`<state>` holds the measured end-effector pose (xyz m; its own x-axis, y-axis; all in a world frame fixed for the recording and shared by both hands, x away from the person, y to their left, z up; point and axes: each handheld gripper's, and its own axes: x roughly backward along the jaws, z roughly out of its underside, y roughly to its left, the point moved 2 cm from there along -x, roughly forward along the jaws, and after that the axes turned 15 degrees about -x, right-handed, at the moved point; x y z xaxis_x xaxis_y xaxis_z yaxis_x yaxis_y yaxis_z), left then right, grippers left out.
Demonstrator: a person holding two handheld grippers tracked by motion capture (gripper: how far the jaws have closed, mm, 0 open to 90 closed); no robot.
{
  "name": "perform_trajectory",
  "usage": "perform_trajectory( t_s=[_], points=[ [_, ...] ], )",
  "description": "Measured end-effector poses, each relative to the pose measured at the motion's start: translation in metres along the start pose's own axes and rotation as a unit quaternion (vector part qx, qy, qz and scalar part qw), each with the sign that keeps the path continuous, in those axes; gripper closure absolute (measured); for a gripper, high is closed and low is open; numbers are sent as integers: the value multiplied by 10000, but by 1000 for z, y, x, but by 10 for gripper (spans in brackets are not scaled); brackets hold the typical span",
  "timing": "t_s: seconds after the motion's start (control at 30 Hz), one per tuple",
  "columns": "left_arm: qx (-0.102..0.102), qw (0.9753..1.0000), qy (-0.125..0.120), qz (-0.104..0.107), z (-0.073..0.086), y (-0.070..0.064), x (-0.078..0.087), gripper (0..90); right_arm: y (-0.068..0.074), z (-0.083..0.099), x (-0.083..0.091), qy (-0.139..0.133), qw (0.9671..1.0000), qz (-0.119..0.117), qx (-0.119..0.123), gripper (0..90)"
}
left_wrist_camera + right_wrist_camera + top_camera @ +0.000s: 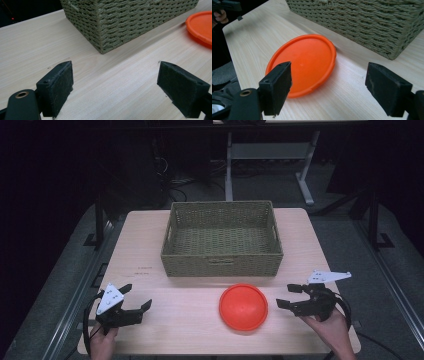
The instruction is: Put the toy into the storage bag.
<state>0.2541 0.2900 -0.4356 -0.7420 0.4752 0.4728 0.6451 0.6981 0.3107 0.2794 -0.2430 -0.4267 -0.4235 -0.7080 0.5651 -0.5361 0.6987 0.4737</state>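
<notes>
Orange disc (243,306) lay flat on the counter (150,250) before the wicker basket (222,263); your right hand-held gripper (288,295) and left hand-held gripper (136,296) flanked it, both with jaws apart, empty.

Rectangular olive-green woven wicker basket (222,240) sits on the far half of the pale wooden desk (150,235), open side up, interior bare. Grey carpeted floor (65,265) surrounds the desk; white metal frame legs (306,182) stand beyond it.

Dim room, grey floor (60,270), desk frame (270,150)
</notes>
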Motion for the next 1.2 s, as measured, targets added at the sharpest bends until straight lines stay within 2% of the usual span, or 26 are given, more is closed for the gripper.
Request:
perform_trajectory(
  t_s=[0.37, 0.5, 0.67, 0.93, 1.03, 1.2],
  points=[
    [29, 10000, -13, -11, 0, 0, 0, 129, 9, -20, -11, 331, 9994, -54, 33, 201],
    [47, 10000, -15, -16, 0, 1, 0, 129, 13, -28, -17, 505, 9987, 3, 65, 200],
    [28, 10000, -13, -31, 0, 1, 1, 128, 15, -38, -31, 930, 9955, 129, 92, 214],
    [52, 10000, -25, -33, 0, 1, 1, 128, 14, -43, -52, 1288, 9913, 257, 56, 244],
    [4, 10000, -14, -33, 0, 2, 1, 129, 10, -43, -59, 1424, 9894, 284, 20, 259],
    [45, 10000, -17, -10, 0, 1, 0, 129, 4, -40, -67, 1583, 9870, 254, -39, 288]
  ],
)
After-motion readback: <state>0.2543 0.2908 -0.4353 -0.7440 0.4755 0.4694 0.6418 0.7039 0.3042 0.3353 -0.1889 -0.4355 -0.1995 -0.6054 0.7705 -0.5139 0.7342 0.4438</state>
